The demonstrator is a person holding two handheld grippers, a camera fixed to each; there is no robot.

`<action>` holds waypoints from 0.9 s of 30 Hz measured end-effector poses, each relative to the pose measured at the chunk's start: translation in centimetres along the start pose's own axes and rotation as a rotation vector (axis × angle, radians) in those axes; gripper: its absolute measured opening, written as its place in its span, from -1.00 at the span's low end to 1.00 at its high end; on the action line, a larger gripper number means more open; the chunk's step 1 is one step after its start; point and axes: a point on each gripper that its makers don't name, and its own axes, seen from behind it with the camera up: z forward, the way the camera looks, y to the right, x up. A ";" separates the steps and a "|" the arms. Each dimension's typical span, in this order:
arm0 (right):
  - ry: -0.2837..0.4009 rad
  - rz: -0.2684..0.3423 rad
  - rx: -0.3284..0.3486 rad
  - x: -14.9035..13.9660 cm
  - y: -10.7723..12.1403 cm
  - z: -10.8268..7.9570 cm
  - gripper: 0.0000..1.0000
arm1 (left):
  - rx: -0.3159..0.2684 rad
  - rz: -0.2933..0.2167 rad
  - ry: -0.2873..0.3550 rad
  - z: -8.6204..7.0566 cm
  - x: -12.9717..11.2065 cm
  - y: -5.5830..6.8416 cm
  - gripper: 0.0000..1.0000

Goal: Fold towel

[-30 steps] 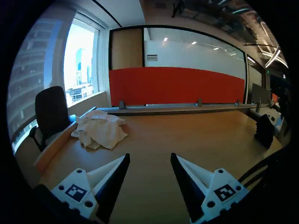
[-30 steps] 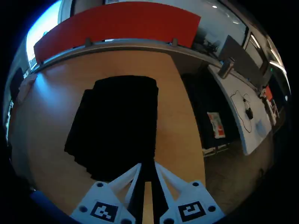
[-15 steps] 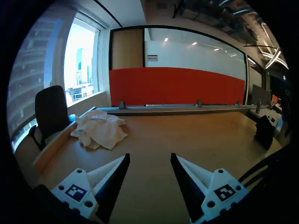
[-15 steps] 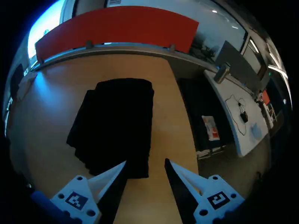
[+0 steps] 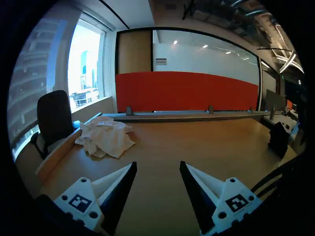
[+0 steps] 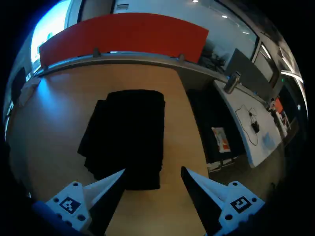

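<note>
Right claw (image 6: 152, 170) hangs apart over the black towel stack (image 6: 126, 133); left claw (image 5: 158, 163) gapes above the counter (image 5: 212, 143), crumpled cream towel (image 5: 104, 137) beyond.

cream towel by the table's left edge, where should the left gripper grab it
Probably the loose fold at the near edge of the cream towel: it sticks out of the crumpled heap toward the left gripper. Come in low over the table from the near side, with the jaws open as they are.

Black towel (image 6: 126, 137) lies folded flat; cream towel (image 5: 104, 137) lies crumpled.
</note>
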 end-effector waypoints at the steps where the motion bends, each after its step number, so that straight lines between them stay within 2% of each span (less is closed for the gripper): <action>1: 0.011 0.003 -0.001 0.3 -0.1 -0.1 0.98 | 0.000 0.000 0.001 0.0 0.0 0.0 0.60; 6: 0.074 0.020 -0.006 1.7 -1.0 -0.8 0.98 | -0.002 -0.005 0.006 -0.1 0.2 -0.1 0.60; 18: 0.301 0.061 -0.024 7.4 -3.4 -3.0 0.98 | -0.012 -0.011 0.018 0.1 1.1 0.3 0.60; 27: 0.515 0.129 -0.034 12.4 -4.9 -5.9 0.98 | -0.014 -0.020 0.025 0.3 1.7 0.3 0.60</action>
